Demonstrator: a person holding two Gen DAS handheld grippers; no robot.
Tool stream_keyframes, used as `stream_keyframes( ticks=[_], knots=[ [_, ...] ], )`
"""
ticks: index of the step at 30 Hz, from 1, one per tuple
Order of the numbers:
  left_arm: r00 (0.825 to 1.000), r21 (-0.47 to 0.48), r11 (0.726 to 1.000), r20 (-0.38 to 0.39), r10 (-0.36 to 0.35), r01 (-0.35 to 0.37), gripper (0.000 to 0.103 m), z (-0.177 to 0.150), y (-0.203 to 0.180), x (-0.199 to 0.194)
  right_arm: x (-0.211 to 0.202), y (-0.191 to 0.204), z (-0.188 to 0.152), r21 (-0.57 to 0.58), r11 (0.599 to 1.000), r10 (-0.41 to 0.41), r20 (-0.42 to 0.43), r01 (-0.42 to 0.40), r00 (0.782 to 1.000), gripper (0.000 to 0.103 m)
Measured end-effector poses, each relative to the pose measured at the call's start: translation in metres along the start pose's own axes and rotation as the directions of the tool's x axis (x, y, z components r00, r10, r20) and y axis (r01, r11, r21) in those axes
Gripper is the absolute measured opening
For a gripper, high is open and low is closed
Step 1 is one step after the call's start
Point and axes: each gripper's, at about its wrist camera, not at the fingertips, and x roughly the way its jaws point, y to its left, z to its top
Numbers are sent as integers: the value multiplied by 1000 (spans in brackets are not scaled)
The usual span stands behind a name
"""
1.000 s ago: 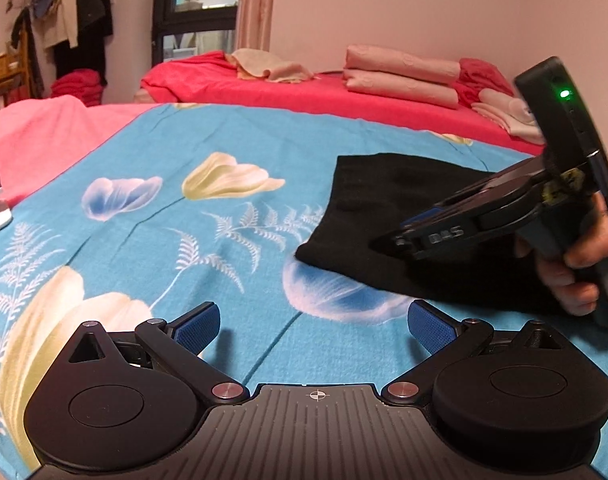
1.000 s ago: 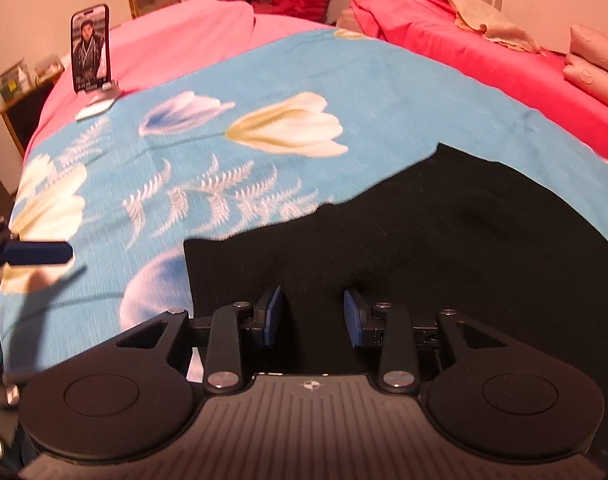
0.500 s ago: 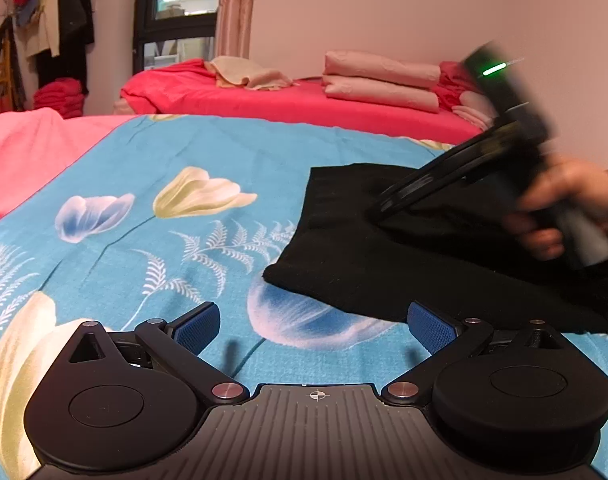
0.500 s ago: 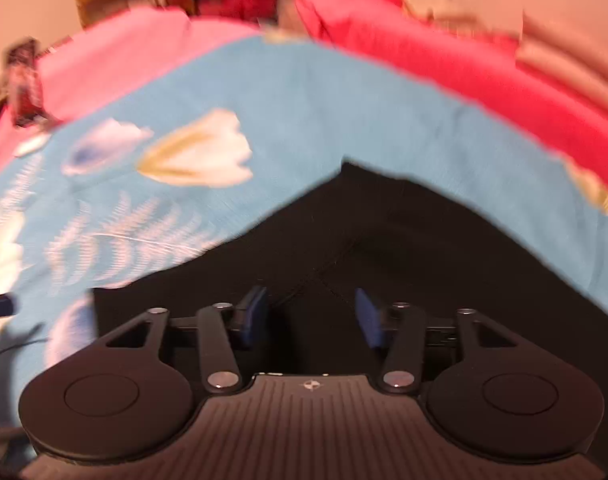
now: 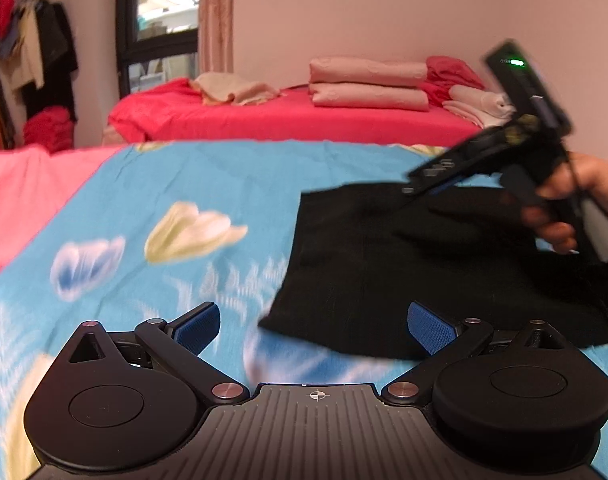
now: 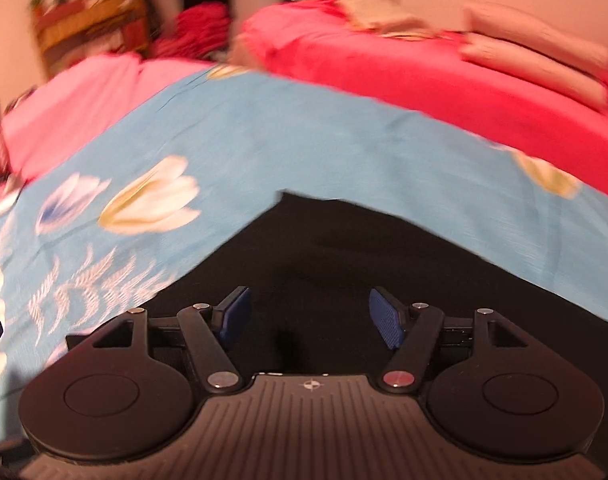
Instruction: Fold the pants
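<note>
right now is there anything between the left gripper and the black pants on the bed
Nothing visible. The left gripper hangs open over the blue floral bedspread, and the near edge of the black pants lies just ahead with only bare sheet between. The right gripper, jaws opening with nothing between them, is above the pants farther right.

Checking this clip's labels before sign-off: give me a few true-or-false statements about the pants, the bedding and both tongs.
1. The black pants lie on a blue floral sheet. True.
2. The left tongs clamp the pants. False: their pads stand wide apart with nothing between them.
3. The right tongs are over the black fabric, jaws opening, gripping nothing. True.
4. The folded pink bedding sits on the blue sheet. False: it is on the red bed behind.
</note>
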Motion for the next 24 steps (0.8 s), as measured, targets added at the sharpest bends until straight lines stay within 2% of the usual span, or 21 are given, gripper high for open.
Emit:
stream_keyframes(
  ticks=[4,7,10,12,13,15,16,18,19,20,22,24],
  knots=[
    [1000,24,1000,-9,-9,9,103,46,-15,22,-35,-48,-9,154,988,-25,55,16,998,71],
    [995,-54,995,-47,-90,88,103,78,-27,58,-51,-78,-25,230,972,-69,82,49,994,71],
    [977,-148,974,-100,-188,172,103,96,-43,112,-56,-111,-46,320,947,-59,76,32,995,76],
    [968,-194,967,-153,-199,168,103,95,-52,153,-58,-139,-61,394,918,-68,57,40,996,76],
    [959,-216,963,-197,-202,158,103,90,-54,176,-61,-157,-70,425,902,-102,39,75,994,76],
    [955,-216,973,-264,-135,78,103,72,-53,209,-77,-194,-88,484,859,-197,14,166,980,74],
    [975,-158,985,-196,-104,73,103,64,-56,207,-96,-216,-100,533,828,-234,43,176,971,74],
    [978,-147,986,-178,-109,83,103,62,-57,203,-134,-259,-127,639,752,-302,114,163,946,76],
    [980,-160,983,-168,-111,84,103,61,-56,202,-153,-280,-141,685,707,-356,132,175,925,77],
    [979,-164,983,-171,-115,86,103,60,-55,205,-168,-300,-157,729,655,-421,131,200,898,79],
    [979,-166,982,-169,-117,89,103,60,-55,205,-190,-340,-187,819,510,-542,70,262,837,80],
    [980,-161,983,-167,-112,85,103,60,-54,206,-197,-377,-212,872,404,-581,11,277,813,79]
  ],
)
